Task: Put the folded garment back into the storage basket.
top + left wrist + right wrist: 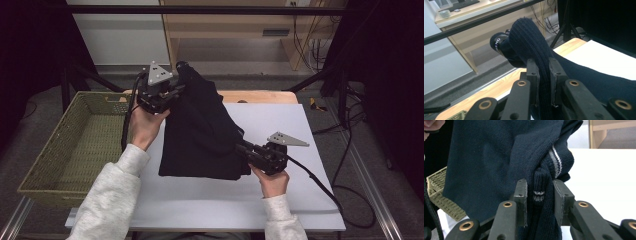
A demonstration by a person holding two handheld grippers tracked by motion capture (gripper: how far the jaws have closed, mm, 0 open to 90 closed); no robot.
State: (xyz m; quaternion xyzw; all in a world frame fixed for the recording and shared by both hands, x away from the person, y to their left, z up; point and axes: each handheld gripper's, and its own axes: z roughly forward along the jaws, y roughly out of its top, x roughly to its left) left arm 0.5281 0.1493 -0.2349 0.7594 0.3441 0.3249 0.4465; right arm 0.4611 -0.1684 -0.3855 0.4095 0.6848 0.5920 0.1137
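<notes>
A dark navy knit sweater (202, 135) lies folded on the white board (285, 125), and its far left corner is lifted. My left gripper (178, 90) holds that raised corner. In the left gripper view it (544, 68) is shut on a ribbed fold of the sweater (526, 37), which bulges above the jaws. My right gripper (241, 149) is at the sweater's near right edge. In the right gripper view a ribbed cuff with pale stripes (539, 192) stands between the jaws of my right gripper (540, 190), which press on the bunched knit lower down.
A green woven basket (75, 145) stands left of the board, close to the left hand; its corner (439, 190) shows behind the sweater. The wooden table edge (260, 96) runs along the far side. Cables trail off to the right (320, 185).
</notes>
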